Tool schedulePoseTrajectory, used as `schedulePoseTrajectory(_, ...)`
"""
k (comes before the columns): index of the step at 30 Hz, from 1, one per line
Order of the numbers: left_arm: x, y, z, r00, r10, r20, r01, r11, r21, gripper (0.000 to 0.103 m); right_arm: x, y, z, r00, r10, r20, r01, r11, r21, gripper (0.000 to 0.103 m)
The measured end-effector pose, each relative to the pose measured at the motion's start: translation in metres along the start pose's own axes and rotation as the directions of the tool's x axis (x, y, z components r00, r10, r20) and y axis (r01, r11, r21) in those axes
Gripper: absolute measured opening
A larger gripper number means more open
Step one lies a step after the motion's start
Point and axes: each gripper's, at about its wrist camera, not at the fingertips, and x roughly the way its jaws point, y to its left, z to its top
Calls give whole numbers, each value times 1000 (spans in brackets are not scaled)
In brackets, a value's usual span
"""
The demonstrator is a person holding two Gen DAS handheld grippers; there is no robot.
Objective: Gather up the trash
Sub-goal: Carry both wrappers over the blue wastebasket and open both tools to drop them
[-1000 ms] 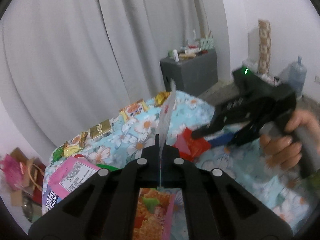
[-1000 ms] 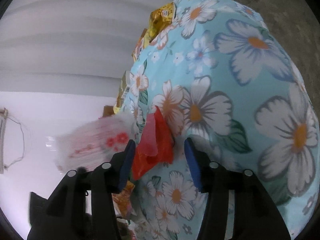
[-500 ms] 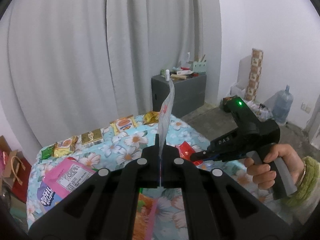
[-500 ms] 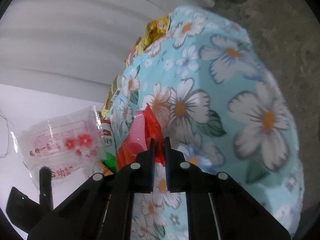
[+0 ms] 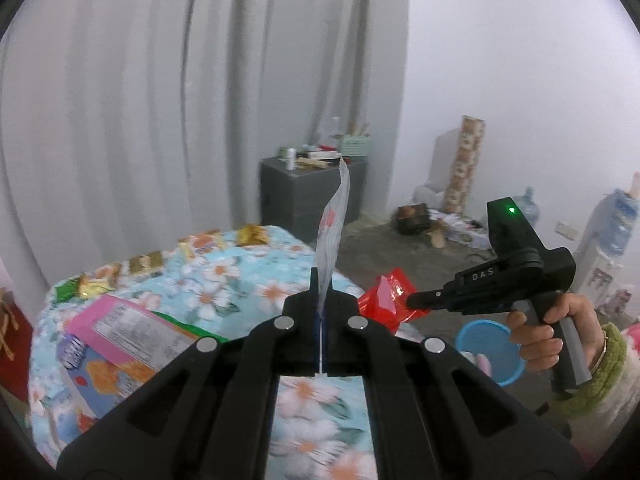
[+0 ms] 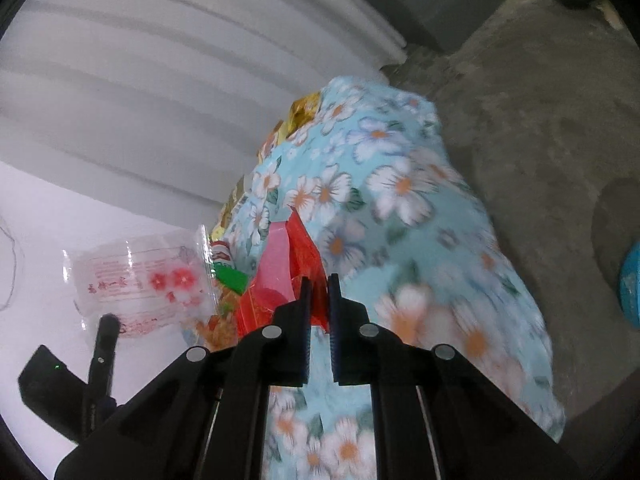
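My left gripper point(image 5: 321, 300) is shut on a clear plastic bag with red print point(image 5: 334, 224), seen edge-on and standing up from the jaws; the bag also shows flat in the right wrist view point(image 6: 140, 280). My right gripper point(image 6: 319, 300) is shut on a red wrapper point(image 6: 288, 272) and holds it above the floral cloth; it also shows in the left wrist view point(image 5: 414, 302) with the red wrapper point(image 5: 386, 300) at its tips. The left gripper appears at lower left of the right wrist view point(image 6: 106, 322).
A table with a blue floral cloth point(image 5: 224, 280) carries a large snack bag point(image 5: 120, 340) and several gold and green wrappers point(image 5: 144, 264). A blue round bin point(image 5: 486, 350) stands on the floor by the table. A grey cabinet point(image 5: 312, 196) stands behind.
The right gripper closed on the red wrapper and lifted it off the cloth, moving right, away from the table. The left gripper rose with the clear bag still held.
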Motion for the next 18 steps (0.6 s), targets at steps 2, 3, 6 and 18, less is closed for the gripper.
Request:
schedulePoseTrajectory(2,-4,-12,-2,998,-57,-11,57,998,-7,0,-23,-11,-12,999,-4,40,3,1000,28,8)
schedulePoseTrajectory(3,-4,-17,-3,997,-79,-17,79,997,-9,0,-43,-21,-21,997,-7,72,3,999,54,8)
schedulePoseTrajectory(6,-3,-43,-3,985,-170,-35,170,985,-1,0,-83,-44,-38,989,-31,142,15,994,112,8)
schedulePoseTrajectory(18,100,-194,-15,835,-465,-295,494,869,30,0,-212,-195,-107,895,-276,350,98,888,450,8)
